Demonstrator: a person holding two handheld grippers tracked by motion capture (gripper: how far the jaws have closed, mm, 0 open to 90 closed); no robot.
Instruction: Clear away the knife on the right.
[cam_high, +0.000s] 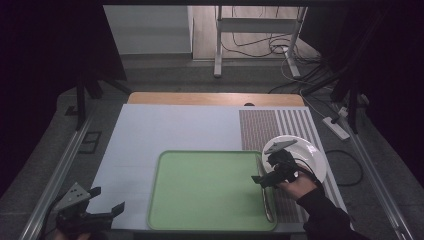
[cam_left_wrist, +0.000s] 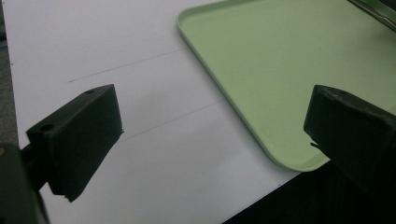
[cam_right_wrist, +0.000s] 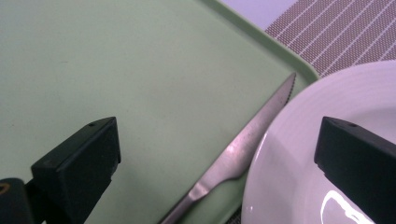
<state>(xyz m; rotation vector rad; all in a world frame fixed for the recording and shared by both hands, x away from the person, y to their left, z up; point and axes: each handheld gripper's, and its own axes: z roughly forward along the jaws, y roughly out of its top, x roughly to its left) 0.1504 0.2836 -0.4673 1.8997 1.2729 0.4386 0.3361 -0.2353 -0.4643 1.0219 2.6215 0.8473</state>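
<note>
On green tray (cam_high: 200, 190): knife (cam_high: 265, 192) along rt rim, beside white plate (cam_high: 312, 155); both tools spread, empty.

A table (cam_high: 215, 98) with a wooden far edge is carrying a white sheet (cam_high: 175, 130) that is covering most of its top. A green tray (cam_high: 205, 190) is lying on the sheet toward the near side, and a striped placemat (cam_high: 280, 125) is lying along the right, bearing a white plate (cam_high: 312, 155)
</note>
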